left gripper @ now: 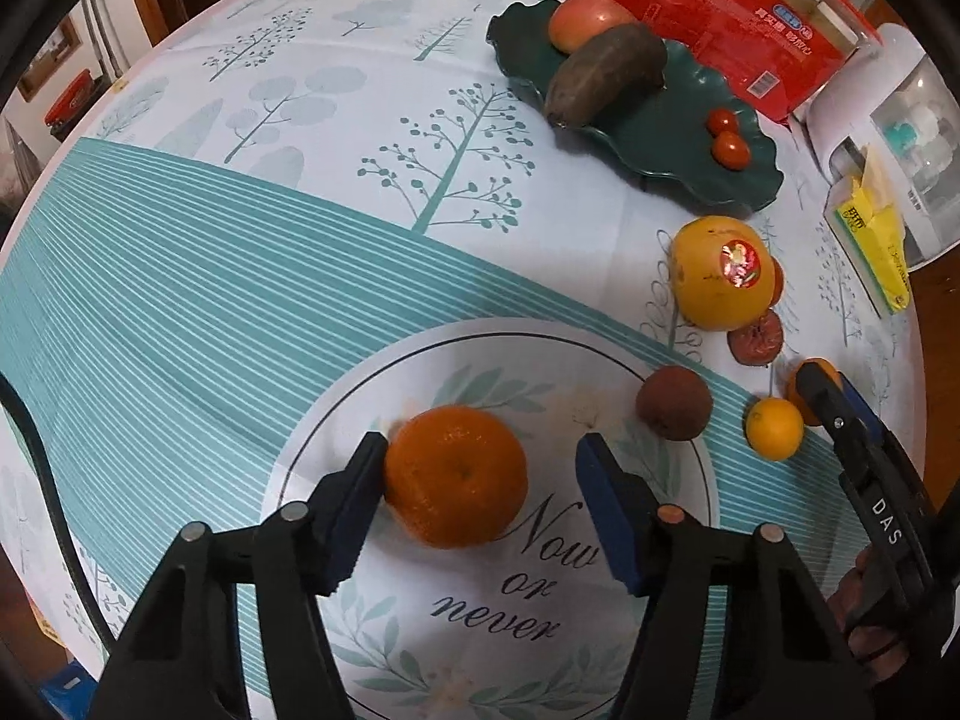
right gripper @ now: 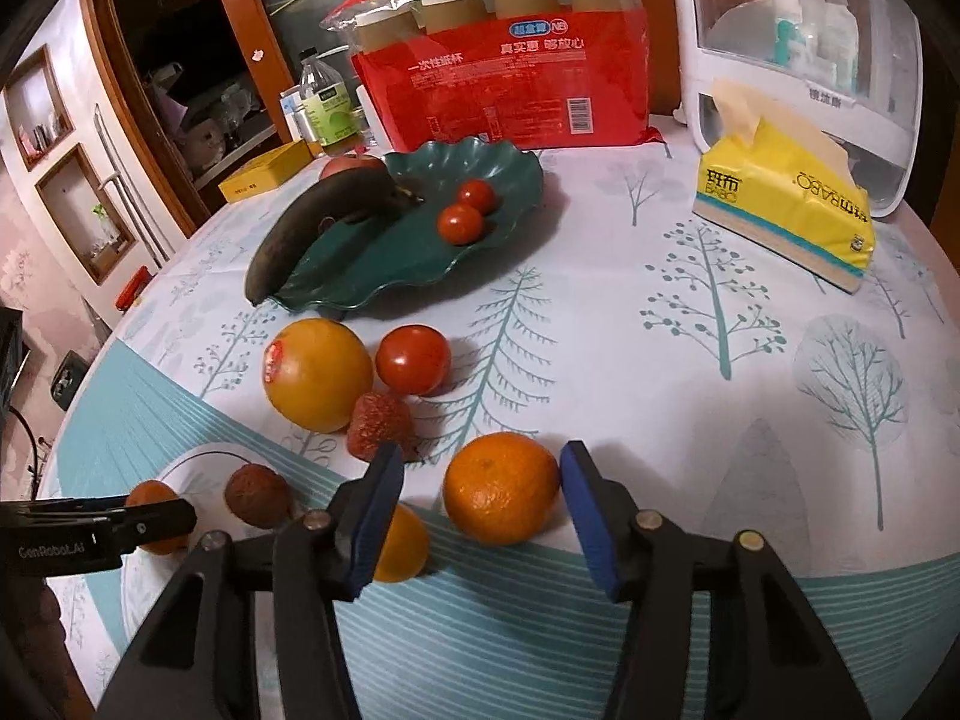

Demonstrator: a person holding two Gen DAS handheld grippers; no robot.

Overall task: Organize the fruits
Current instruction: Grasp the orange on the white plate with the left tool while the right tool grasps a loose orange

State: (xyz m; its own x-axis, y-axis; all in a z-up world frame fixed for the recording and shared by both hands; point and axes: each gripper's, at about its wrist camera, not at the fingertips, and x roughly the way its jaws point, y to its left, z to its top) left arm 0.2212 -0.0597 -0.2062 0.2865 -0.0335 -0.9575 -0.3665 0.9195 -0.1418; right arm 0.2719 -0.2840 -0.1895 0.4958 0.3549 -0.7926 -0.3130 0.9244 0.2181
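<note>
My left gripper (left gripper: 480,480) is open around a mandarin (left gripper: 456,476) on the tablecloth; the left pad touches it, the right pad stands apart. My right gripper (right gripper: 480,495) is open around another mandarin (right gripper: 501,487), its right pad close to the fruit. A green leaf-shaped plate (right gripper: 510,180) at the back holds a dark banana (right gripper: 318,222), an apple (left gripper: 591,18) and two cherry tomatoes (right gripper: 461,224). Loose on the cloth lie a yellow grapefruit with a sticker (right gripper: 318,375), a tomato (right gripper: 413,359), a strawberry (right gripper: 379,425), a brown lychee (right gripper: 257,495) and a small yellow citrus (right gripper: 401,546).
A red pack of paper cups (right gripper: 510,78), a yellow tissue pack (right gripper: 786,204) and a white appliance (right gripper: 798,30) stand at the back right. A yellow box (right gripper: 264,177) and a bottle (right gripper: 324,108) stand at the back left. The round table's edge curves on the left.
</note>
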